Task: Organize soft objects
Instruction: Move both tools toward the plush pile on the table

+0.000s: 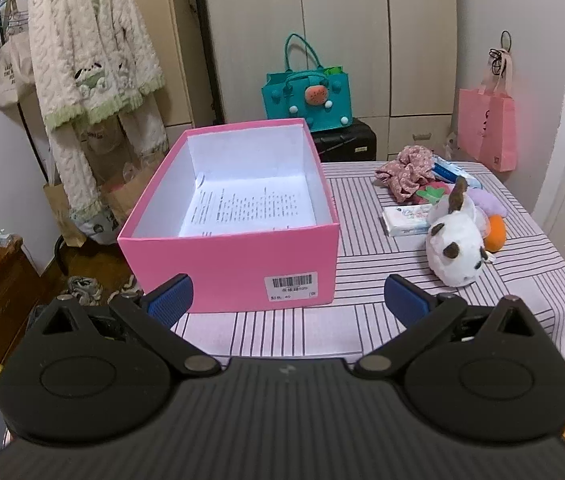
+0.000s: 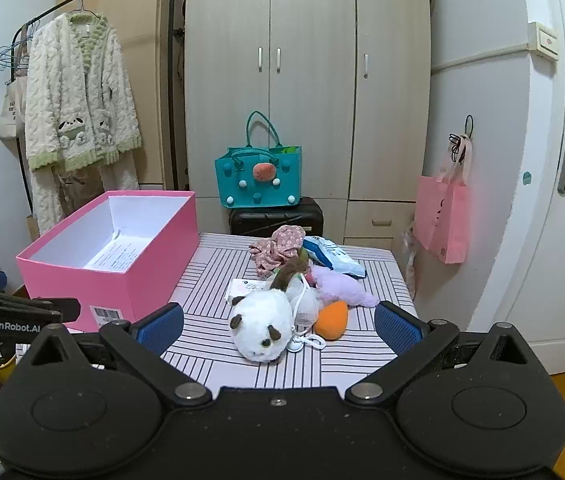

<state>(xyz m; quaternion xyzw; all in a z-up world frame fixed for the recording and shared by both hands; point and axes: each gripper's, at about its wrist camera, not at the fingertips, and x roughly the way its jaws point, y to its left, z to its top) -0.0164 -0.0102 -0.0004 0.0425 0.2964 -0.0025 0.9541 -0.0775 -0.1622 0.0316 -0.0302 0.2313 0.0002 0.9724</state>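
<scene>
An open pink box stands on the striped table, holding only a printed sheet. To its right lies a pile of soft things: a white plush with brown spots, an orange plush piece, a purple plush, a floral cloth and a tissue pack. My left gripper is open and empty before the box's front wall. My right gripper is open and empty, just short of the white plush.
The striped table drops off at the right and near edges. A blue-white packet lies behind the pile. Behind the table are a teal bag on a black case, wardrobes, hanging clothes at left and a pink bag by the door.
</scene>
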